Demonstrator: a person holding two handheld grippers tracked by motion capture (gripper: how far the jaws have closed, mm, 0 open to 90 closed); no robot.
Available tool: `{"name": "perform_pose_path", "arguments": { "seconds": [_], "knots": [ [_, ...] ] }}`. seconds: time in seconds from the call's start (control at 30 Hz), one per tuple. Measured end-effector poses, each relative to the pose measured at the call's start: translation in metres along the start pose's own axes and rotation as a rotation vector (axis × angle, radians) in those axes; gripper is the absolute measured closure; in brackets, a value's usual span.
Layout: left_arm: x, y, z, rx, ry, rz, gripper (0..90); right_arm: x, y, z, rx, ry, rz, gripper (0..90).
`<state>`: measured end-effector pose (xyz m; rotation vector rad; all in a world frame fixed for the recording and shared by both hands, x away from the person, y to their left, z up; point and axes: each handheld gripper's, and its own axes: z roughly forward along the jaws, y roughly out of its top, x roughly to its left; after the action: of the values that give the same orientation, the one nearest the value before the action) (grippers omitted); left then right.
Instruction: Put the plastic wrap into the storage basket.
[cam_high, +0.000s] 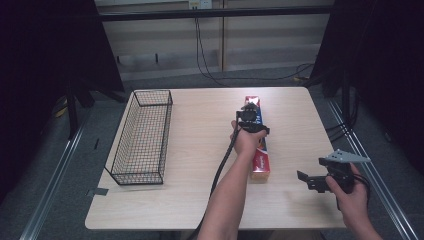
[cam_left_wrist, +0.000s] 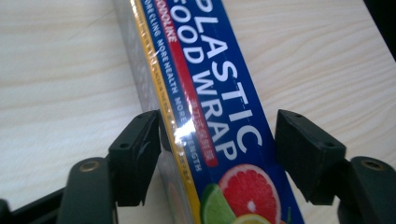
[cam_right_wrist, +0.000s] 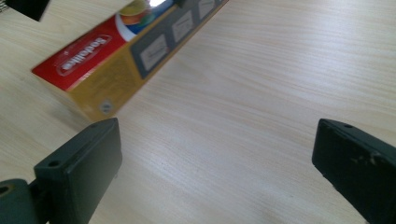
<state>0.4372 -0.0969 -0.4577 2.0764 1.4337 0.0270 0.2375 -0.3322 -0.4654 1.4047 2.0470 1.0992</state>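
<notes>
Hand-held gripper left (cam_high: 248, 111) is lowered over the box (cam_high: 258, 150) of plastic wrap, jaws apart and straddling its width, one touching the side, the other clear, apparently so a grip across the narrow span can be taken. Right gripper (cam_high: 312, 179) is held apart above the worktop (cam_high: 200, 165), near the box end. A wire basket (cam_high: 142, 137) stands well apart at left.

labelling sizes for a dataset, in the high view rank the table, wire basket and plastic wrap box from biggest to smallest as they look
1. table, by far the largest
2. wire basket
3. plastic wrap box, partly covered by the left gripper and hand, yet clearly narrower than the basket
</notes>
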Motion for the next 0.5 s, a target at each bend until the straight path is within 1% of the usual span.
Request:
{"name": "perform_pose_path", "arguments": {
  "seconds": [0.07,0.1,0.17,0.2,0.23,0.27,0.3,0.37,0.4,0.43,0.47,0.5],
  "knots": [
    [0.002,-0.001,-0.003,0.007,0.006,-0.006,36.6,0.0,0.0,0.0,0.001,0.0,0.0,1.7],
    [0.007,-0.002,-0.009,0.026,0.022,0.007,37.5,0.0,0.0,0.0,-0.001,0.001,0.0,1.7],
    [0.012,-0.005,-0.014,0.04,0.027,0.019,38.9,0.002,0.0,0.001,0.0,-0.003,-0.007,1.7],
    [0.012,-0.005,-0.014,0.04,0.027,0.019,39.5,0.002,0.0,0.001,0.0,-0.003,-0.007,1.7],
    [0.017,-0.006,-0.02,0.055,0.04,0.03,40.0,0.003,0.001,0.002,0.003,0.003,-0.013,1.7],
    [0.019,-0.007,-0.022,0.063,0.041,0.028,40.4,0.004,0.001,0.003,0.006,0.003,-0.012,1.7],
    [0.021,-0.008,-0.024,0.074,0.047,0.036,40.7,0.004,0.001,0.004,0.008,0.005,-0.015,1.7],
    [0.025,-0.009,-0.029,0.089,0.055,0.043,41.3,0.005,0.001,0.004,0.009,0.001,-0.02,1.7],
    [0.025,-0.009,-0.029,0.089,0.055,0.043,41.5,0.006,0.001,0.005,0.01,0.002,-0.02,1.7],
    [0.026,-0.01,-0.032,0.102,0.066,0.042,41.4,0.006,0.001,0.005,0.012,0.002,-0.019,1.7],
    [0.027,-0.011,-0.032,0.098,0.073,0.038,41.2,0.007,0.001,0.005,0.012,0.0,-0.016,1.7],
    [0.027,-0.011,-0.032,0.098,0.078,0.044,40.6,0.006,0.001,0.005,0.013,0.002,-0.018,1.7]
  ]
}}
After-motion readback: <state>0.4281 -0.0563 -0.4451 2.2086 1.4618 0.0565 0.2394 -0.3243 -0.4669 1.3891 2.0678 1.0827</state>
